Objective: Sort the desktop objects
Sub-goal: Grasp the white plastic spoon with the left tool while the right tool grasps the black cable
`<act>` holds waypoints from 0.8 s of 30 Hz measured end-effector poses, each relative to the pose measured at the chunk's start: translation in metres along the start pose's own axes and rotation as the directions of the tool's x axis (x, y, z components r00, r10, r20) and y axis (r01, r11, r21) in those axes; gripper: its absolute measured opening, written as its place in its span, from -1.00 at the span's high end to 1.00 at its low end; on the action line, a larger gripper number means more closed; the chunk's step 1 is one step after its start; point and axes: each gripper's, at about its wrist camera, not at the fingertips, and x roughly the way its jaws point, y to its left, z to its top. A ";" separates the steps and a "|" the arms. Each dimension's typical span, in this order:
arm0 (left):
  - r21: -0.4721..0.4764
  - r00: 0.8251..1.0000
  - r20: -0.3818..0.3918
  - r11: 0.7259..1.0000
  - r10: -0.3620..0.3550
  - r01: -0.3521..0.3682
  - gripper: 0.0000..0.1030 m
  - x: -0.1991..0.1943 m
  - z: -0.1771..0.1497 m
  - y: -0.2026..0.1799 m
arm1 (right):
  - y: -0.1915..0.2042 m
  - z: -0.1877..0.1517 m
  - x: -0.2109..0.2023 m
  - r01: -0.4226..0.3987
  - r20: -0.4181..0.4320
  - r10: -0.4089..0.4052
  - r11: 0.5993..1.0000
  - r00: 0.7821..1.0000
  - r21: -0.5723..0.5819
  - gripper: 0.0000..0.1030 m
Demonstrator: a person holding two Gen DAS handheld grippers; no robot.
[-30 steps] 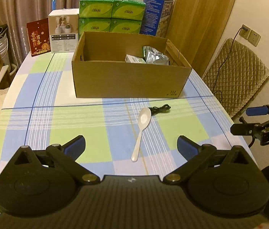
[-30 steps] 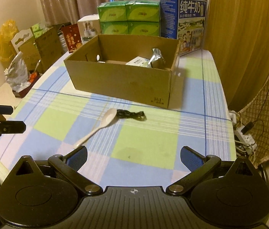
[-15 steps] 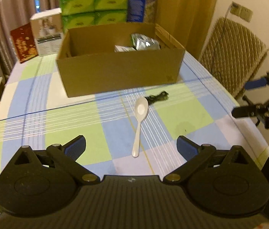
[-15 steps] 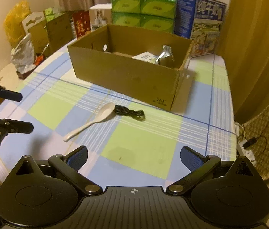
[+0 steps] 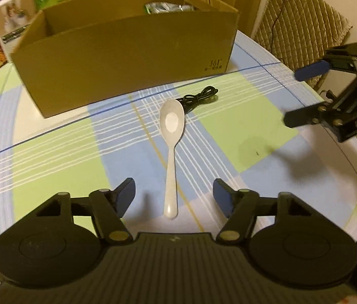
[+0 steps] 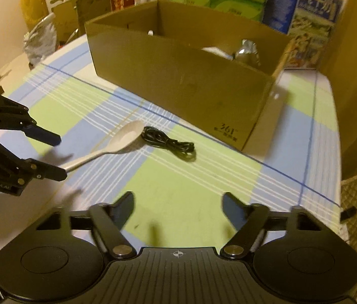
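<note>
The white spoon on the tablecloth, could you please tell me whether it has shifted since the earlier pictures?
No. The white spoon still lies with its bowl beside the black cable, before the cardboard box; only the cameras came closer.

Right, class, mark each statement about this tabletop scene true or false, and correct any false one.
1. The white spoon lies on the checked tablecloth. True.
2. The black cable is inside the cardboard box. False: it lies on the cloth in front of the box, beside the spoon's bowl.
3. The spoon's handle end sits between the fingers of the left gripper. True: its jaws are closing, not yet touching.
4. The right gripper holds the cable. False: nothing is between its closing jaws.
5. The box is empty. False: a silver packet is inside.
</note>
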 end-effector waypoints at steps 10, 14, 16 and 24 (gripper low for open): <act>0.032 1.000 0.005 0.999 -0.027 0.027 0.34 0.040 0.014 0.003 | 0.000 0.021 0.044 0.002 0.020 0.001 0.991 1.000 -0.136 -0.15; 0.035 1.000 -0.011 0.999 -0.010 0.010 0.70 0.049 0.016 0.006 | 0.004 0.032 0.055 0.004 0.038 0.003 0.981 0.999 -0.196 -0.13; 0.012 1.000 -0.010 1.000 0.004 -0.004 0.80 0.048 0.013 0.009 | 0.005 0.036 0.061 -0.006 0.037 0.014 0.975 0.999 -0.221 -0.12; -0.059 0.999 -0.009 0.997 0.047 -0.048 0.89 0.037 -0.001 0.030 | 0.009 0.051 0.088 -0.047 0.011 0.052 0.963 0.999 -0.264 -0.12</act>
